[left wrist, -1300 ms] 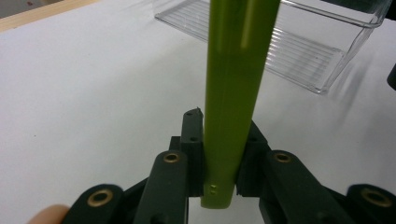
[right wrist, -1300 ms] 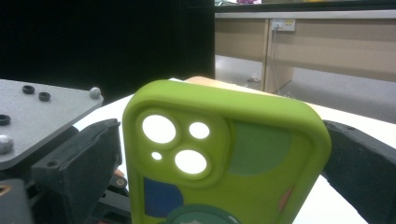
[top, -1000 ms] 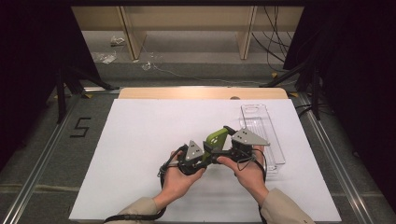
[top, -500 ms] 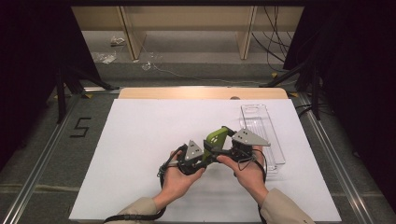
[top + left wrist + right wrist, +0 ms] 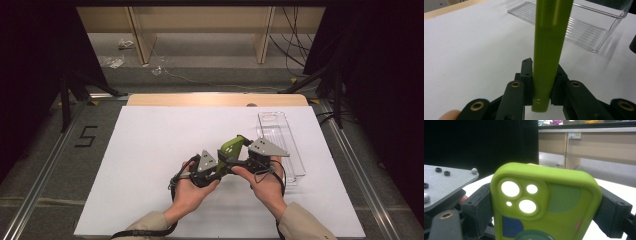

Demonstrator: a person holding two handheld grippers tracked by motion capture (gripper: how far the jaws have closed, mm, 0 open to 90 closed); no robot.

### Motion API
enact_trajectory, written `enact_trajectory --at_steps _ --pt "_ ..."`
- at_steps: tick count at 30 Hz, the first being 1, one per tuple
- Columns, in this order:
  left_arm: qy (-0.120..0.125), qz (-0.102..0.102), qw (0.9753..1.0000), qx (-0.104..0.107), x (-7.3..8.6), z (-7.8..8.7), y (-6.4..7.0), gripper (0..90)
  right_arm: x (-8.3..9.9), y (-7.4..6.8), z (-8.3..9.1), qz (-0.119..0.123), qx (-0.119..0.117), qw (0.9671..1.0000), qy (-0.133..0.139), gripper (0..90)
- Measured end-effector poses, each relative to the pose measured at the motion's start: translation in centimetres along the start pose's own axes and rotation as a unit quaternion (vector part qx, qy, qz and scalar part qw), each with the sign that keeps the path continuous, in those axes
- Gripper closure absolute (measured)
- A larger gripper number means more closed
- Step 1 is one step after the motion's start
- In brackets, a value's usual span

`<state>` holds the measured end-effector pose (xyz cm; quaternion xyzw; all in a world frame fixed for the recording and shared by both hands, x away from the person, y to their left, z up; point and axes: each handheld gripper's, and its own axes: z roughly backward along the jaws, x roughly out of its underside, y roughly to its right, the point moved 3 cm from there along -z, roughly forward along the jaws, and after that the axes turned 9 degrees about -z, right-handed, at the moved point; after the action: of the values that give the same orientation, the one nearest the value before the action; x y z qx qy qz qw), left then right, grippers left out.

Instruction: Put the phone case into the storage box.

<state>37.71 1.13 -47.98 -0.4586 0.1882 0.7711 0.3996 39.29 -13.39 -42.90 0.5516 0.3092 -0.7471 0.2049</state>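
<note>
The green phone case (image 5: pixel 233 146) is held up off the white tabletop (image 5: pixel 150 150), a little right of its middle, with both grippers on it. The left gripper (image 5: pixel 541 82) is clamped on the case's thin faces at its lower end, and the right gripper (image 5: pixel 546 205) squeezes it across its width, a jaw on each long side. The case looks soft, so two grips pulling or twisting against each other could bend it or make it slip; I would expect it to drop if one side let go carelessly. The clear plastic tray (image 5: pixel 280 145) lies just beside the hands, near the right edge, and could be knocked. Open room lies toward the left edge and the far edge.
</note>
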Motion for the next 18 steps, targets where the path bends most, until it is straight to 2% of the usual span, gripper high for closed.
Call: enact_trajectory --at_steps 11,14,18 --pt "0.004 -0.007 1.0000 -0.002 -0.07 0.17 -0.07 73.4 -0.19 -0.05 0.11 0.000 -0.003 1.0000 0.002 15.8" --pt "0.000 -0.013 0.9999 0.004 0.02 0.14 -0.16 65.5 -0.26 -0.05 0.14 -0.001 -0.004 1.0000 0.004 15.9" --pt "-0.004 -0.025 0.9996 0.012 0.12 0.21 -0.20 49.3 -0.44 0.10 0.28 0.000 -0.002 1.0000 0.006 15.9"
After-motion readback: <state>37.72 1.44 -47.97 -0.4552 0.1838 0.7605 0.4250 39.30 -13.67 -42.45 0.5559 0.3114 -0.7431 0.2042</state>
